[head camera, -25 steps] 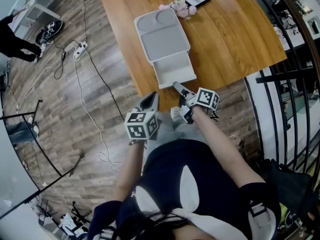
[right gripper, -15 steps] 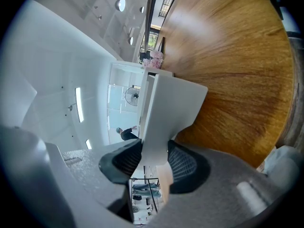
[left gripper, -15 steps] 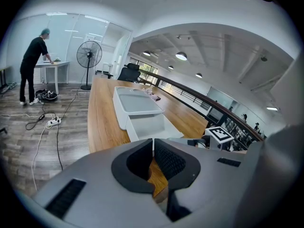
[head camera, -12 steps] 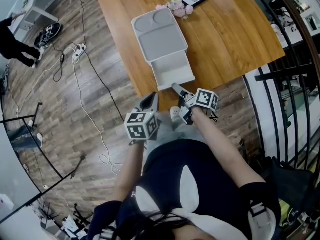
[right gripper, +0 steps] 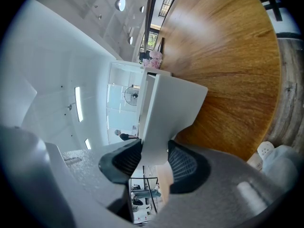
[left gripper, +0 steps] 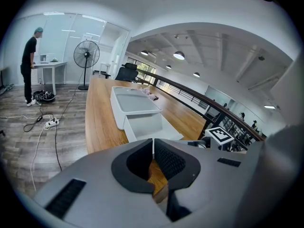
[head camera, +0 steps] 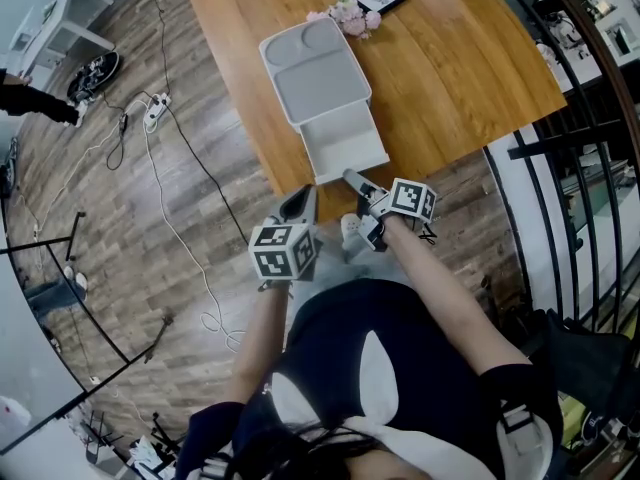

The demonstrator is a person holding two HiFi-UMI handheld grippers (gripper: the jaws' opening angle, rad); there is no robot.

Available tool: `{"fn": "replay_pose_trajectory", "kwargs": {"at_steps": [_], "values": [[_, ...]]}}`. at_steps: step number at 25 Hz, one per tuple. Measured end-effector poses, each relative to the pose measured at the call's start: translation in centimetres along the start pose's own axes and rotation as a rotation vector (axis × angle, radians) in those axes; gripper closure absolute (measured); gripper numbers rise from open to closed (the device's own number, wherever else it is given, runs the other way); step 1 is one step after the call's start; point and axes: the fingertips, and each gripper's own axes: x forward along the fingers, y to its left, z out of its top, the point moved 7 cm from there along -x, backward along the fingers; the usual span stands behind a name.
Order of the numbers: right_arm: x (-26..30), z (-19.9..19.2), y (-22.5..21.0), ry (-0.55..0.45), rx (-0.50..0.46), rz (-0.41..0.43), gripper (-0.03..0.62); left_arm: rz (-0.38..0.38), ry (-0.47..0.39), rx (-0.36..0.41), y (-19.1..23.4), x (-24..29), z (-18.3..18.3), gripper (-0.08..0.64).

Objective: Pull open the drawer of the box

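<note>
Since the drawer (head camera: 345, 146) juts from the box (head camera: 315, 68) at the bench (head camera: 450, 58) edge no farther than a second ago, right tongs (head camera: 351, 177) clamped on its front wall and left tongs (head camera: 304, 196) closed empty, the pull looks finished.

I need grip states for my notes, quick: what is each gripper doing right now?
Left gripper: closed, empty.
Right gripper: closed on the front wall of the white plastic drawer.
</note>
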Motion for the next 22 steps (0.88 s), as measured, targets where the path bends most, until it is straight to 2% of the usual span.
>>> {"fn": "replay_pose_trajectory", "kwargs": {"at_steps": [7,14,18,22], "values": [[-0.3,0.0,0.3,-0.009,-0.032,-0.031,0.407,-0.006,-0.005,0.004,-0.1,-0.7,-0.1,0.534],[-1.3,0.0,0.6,-0.018,-0.097,-0.104,0.364,-0.012,-0.011,0.004,-0.2,-1.7,-0.2,0.534],[-2.4,-0.5,1.1,-0.044,-0.213,-0.167,0.365,-0.021,-0.017,0.014,-0.3,-2.3,-0.4,0.534],[-3.2,-0.7,2.6,-0.067,-0.410,-0.227,0.416,-0.036,-0.025,0.028,-0.4,-2.8,-0.1,0.534]]}}
